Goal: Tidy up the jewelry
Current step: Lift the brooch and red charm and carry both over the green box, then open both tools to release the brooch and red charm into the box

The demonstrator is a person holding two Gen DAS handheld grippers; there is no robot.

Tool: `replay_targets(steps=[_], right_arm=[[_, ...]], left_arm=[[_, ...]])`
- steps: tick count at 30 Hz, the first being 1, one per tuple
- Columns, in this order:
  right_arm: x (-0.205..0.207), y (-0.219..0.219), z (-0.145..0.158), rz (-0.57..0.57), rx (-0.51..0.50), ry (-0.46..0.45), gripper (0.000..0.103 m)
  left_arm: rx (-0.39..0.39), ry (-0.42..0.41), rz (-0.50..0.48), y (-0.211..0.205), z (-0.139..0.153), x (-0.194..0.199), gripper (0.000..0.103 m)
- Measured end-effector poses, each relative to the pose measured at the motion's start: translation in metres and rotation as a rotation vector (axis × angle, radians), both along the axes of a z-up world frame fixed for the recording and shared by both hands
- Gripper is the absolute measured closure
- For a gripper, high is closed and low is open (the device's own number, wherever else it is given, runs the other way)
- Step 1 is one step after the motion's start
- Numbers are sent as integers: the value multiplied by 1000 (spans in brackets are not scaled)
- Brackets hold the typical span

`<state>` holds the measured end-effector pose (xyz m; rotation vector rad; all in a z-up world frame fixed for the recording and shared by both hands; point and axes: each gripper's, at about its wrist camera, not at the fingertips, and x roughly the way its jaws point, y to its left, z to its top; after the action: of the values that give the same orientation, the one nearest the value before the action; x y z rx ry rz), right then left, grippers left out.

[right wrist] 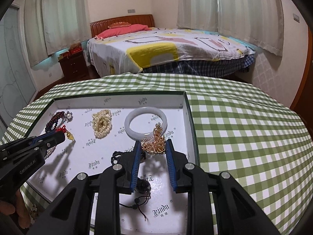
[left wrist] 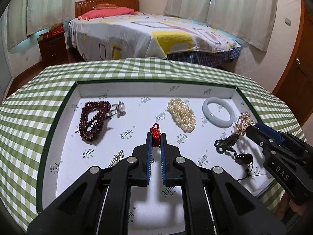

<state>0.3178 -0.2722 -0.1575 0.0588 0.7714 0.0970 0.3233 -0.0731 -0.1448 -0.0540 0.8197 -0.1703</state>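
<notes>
A shallow white-lined tray (left wrist: 156, 90) (right wrist: 117, 100) with a dark green rim lies on the checked cloth. My left gripper (left wrist: 156, 137) (right wrist: 58, 137) is shut on a red knotted cord charm (left wrist: 155, 132) with a yellow pendant (right wrist: 69, 135), low over the tray's middle. At the tray's right side my right gripper (right wrist: 153, 148) (left wrist: 249, 128) is shut on a gold ornament (right wrist: 155, 144) (left wrist: 242, 122). On the tray floor lie dark red beads (left wrist: 90, 123), a pearl ring (left wrist: 120, 108), a pearl bracelet (left wrist: 182, 116) (right wrist: 101, 125) and a pale jade bangle (left wrist: 207, 107) (right wrist: 146, 110).
A dark green bead string (left wrist: 224, 145) and a dark pendant on a cord (left wrist: 243, 156) (right wrist: 142, 186) lie under the right gripper. A silver piece (left wrist: 117, 157) sits near the left fingers. The green checked tablecloth (right wrist: 244, 127) stretches right of the tray. A bed (left wrist: 146, 31) stands beyond.
</notes>
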Motion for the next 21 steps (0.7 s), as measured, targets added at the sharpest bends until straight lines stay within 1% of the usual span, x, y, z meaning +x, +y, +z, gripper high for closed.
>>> replay_targets(steps=[7,11,12,13,15,21], right_arm=[[2,-1,-2,1,-9,2,76],[2,-2,-4,1,-2,9,76],[2,-2,-4,0,-3,9,74],[2,-2,-4,0,-3,9,68],[2,-2,-3,2,-3,4,64],[1,-2,-3,5,-4,-2,62]], left_arm=[[18,28,7,0,-8,3,94],[20,38,6,-1,-10,4,92],[21,42,7,-2,-11,5,90],[23,47,7,-2,-12,6,88],[18,51,13,-1,-13,6,73],[16,48,15,1,-12,6,72]])
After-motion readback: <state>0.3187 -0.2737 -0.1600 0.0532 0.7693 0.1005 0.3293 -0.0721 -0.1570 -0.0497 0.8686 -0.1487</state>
